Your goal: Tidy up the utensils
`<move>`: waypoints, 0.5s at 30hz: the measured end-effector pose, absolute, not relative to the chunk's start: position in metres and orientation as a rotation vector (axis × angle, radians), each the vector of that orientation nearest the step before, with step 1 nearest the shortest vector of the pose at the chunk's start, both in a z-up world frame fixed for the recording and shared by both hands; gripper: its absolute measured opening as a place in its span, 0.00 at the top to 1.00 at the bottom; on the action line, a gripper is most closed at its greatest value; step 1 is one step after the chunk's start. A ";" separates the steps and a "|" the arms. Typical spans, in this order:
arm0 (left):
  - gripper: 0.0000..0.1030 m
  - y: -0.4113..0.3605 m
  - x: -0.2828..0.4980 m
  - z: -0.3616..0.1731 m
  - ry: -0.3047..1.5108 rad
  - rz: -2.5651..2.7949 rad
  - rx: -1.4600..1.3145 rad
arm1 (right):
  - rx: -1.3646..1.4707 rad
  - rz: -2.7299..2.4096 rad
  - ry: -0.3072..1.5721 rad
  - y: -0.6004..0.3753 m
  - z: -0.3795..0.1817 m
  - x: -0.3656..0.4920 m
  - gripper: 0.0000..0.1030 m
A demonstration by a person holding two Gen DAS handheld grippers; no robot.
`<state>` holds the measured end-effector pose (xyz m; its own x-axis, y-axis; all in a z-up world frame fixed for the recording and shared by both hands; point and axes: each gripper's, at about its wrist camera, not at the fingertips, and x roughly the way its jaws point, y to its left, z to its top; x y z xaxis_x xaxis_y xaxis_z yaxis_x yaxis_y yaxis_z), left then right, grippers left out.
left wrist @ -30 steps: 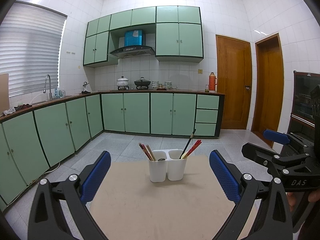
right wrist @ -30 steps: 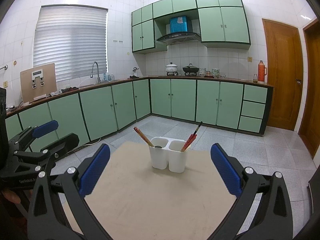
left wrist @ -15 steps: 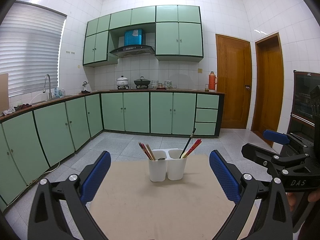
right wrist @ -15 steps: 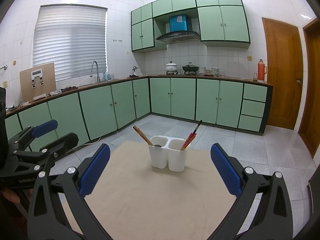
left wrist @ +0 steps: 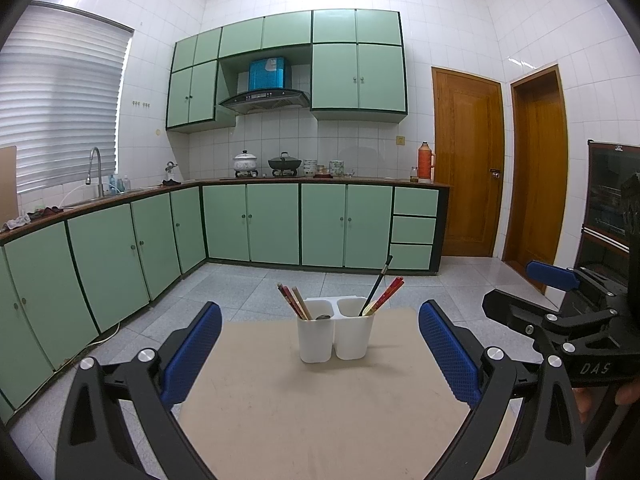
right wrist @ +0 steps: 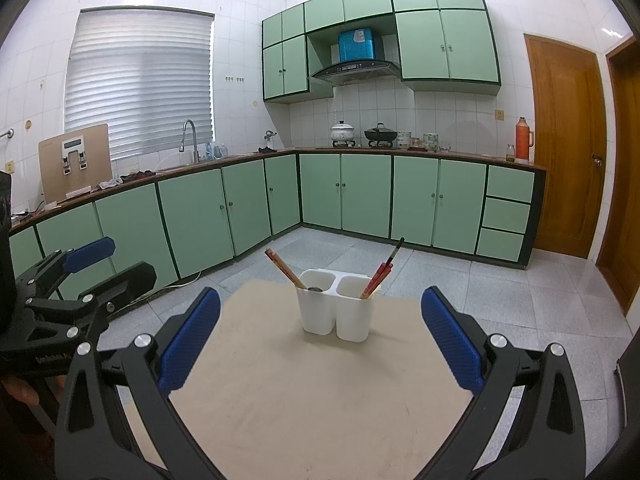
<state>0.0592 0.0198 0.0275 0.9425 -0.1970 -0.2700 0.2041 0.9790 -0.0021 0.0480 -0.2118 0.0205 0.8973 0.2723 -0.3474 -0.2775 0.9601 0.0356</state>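
Note:
A white two-compartment utensil holder [left wrist: 335, 334] [right wrist: 336, 312] stands upright near the far edge of a beige table [left wrist: 320, 412] [right wrist: 316, 400]. Its left compartment holds reddish chopsticks [left wrist: 294, 301] [right wrist: 285, 269] and a spoon end [left wrist: 322, 317]. Its right compartment holds red chopsticks [left wrist: 387, 295] [right wrist: 378, 279] and a dark utensil [left wrist: 378, 282]. My left gripper [left wrist: 320, 354] is open and empty, short of the holder. My right gripper [right wrist: 320, 346] is open and empty, also short of it. Each gripper shows in the other's view, the right one [left wrist: 560, 312] and the left one [right wrist: 76, 280].
Green cabinets [left wrist: 280, 224] and a counter with pots run along the far wall and left side. Two wooden doors [left wrist: 468, 164] stand at the right. Tiled floor surrounds the table.
Both views have shifted very slightly; the holder sits a touch higher in the right wrist view. Both grippers stay open.

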 end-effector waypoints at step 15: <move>0.06 0.023 0.062 0.019 0.282 -0.217 0.022 | -0.010 0.277 0.371 -0.211 0.014 0.051 0.05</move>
